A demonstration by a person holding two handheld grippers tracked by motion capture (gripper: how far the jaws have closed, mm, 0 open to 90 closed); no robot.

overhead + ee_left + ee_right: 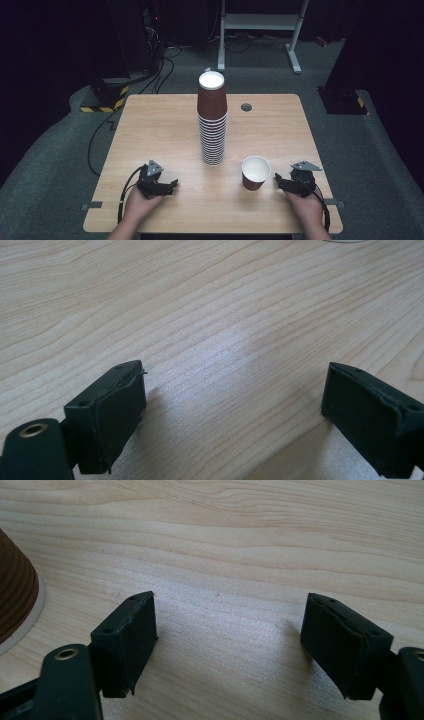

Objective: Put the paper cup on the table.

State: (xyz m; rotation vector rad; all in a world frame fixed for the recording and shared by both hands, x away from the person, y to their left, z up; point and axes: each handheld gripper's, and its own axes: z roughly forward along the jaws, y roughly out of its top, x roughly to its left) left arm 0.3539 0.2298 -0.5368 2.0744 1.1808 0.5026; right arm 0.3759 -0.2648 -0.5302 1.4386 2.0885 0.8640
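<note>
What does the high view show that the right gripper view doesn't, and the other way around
High view: the tall stack of brown cups upside down at the middle of the table, the single upright cup whole with its white inside, the left gripper, both hands, and the floor and frame beyond. Right gripper view: a close look at the right gripper, its two black pads standing wide apart over bare wood with nothing between them, and the ribbed wall of a brown cup at the left edge. Both: the wooden tabletop, a brown cup, the right gripper.
</note>
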